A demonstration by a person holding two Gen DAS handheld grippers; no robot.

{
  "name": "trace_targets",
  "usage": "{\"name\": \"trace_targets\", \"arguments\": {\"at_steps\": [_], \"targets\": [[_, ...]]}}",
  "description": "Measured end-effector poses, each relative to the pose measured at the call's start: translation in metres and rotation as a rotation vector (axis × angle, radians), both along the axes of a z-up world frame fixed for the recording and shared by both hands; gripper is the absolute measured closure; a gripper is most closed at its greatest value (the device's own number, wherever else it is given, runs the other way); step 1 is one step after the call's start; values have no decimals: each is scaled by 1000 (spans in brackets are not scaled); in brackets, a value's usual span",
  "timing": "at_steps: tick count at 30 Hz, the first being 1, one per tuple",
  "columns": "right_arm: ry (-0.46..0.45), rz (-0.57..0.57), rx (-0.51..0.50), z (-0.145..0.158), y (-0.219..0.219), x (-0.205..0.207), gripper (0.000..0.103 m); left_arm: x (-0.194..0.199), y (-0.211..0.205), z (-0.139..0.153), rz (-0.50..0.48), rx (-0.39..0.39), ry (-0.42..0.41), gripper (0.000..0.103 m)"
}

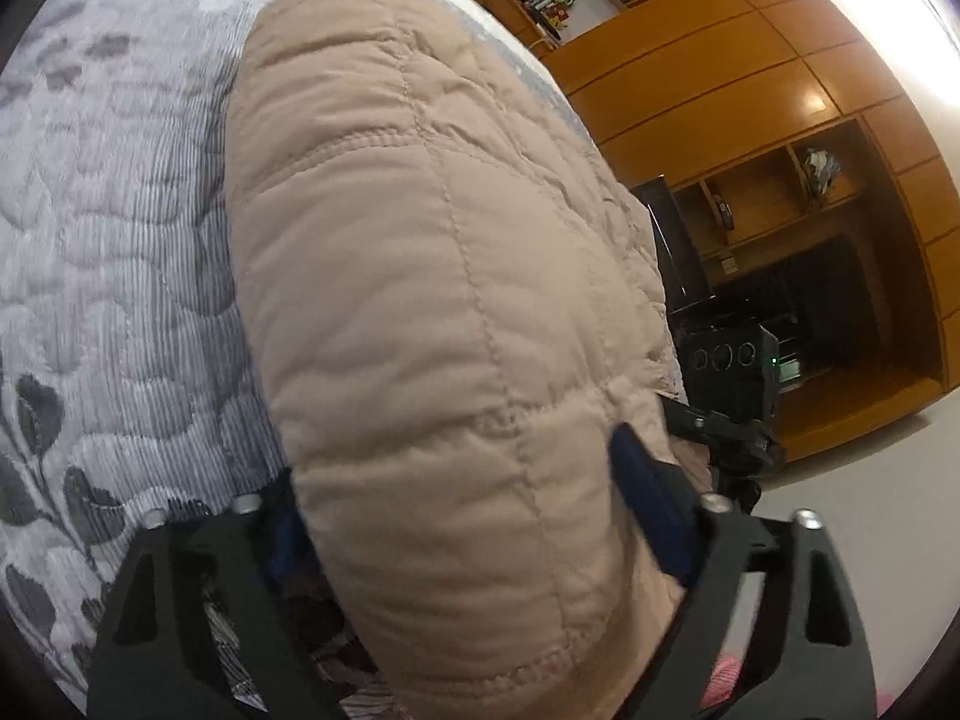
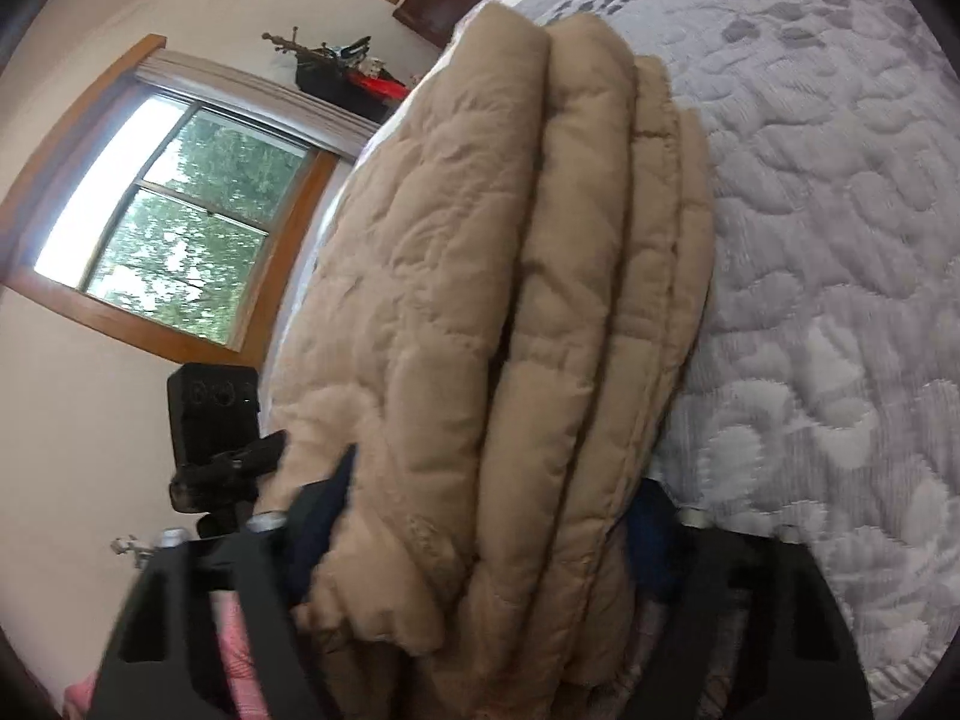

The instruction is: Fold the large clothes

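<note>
Fingers of the left gripper [image 1: 474, 516] clamp one end of the folded tan quilted coat [image 1: 432, 276] — the right gripper [image 2: 498, 516] squeezes the stacked layers at the other end, likely so the bundle stays together over the bedspread [image 2: 840, 300].

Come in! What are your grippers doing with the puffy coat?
Left gripper and right gripper both clamp the folded coat. Bed underneath. Nothing blocking.
</note>
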State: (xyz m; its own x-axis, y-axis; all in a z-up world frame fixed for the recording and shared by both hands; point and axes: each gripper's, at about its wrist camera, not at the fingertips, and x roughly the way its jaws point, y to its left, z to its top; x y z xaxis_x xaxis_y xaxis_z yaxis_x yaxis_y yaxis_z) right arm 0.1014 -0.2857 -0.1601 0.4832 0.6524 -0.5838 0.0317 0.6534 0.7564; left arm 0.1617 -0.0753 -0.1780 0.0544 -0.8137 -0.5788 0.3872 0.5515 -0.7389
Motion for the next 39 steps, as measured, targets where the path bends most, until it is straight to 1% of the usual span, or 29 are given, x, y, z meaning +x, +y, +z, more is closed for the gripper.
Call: {"name": "trace_targets", "arguments": {"at_steps": [1,2,3,4,6,8,12,13,16,19,20,21,24,28,31,35,37,38,39], "targets": [[-11,3,-13,3,3,0,46,-1,0,2,0,4,-11,30],[-22,4,-20,8,5,-1,49,-3,0,5,4,10,-23,34],[-35,5,-30,13,7,-1,53,-6,0,9,10,10,-34,35],[-52,7,-59,20,11,-3,56,-7,2,11,13,9,-43,38],[-85,13,-116,34,20,-3,57,-9,6,18,21,-3,-59,41],[-112,18,-144,46,27,0,58,-11,9,30,22,-30,-90,45],[-158,42,-185,72,43,22,58,-4,20,50,36,-47,-139,46],[-167,48,-192,78,37,26,58,-1,23,53,41,-48,-148,46],[-199,64,-229,95,50,52,58,17,35,67,74,-58,-178,46],[-222,85,-273,110,64,86,58,36,47,75,102,-62,-196,46],[-228,92,-281,108,57,81,58,47,53,78,118,-65,-199,46],[-232,100,-293,112,63,98,58,56,57,79,131,-67,-202,46],[-248,114,-308,117,74,132,58,82,72,83,169,-75,-212,46],[-263,128,-322,118,86,172,58,117,90,83,210,-76,-238,46],[-258,136,-319,109,92,205,58,144,102,77,231,-69,-245,46],[-211,149,-299,79,92,239,58,176,113,54,243,-46,-220,45],[-162,151,-277,60,92,255,58,190,115,35,244,-22,-182,45],[-134,151,-267,48,91,260,57,195,117,25,246,-9,-159,43],[-127,151,-258,42,90,263,56,199,116,17,251,0,-143,42]]}}
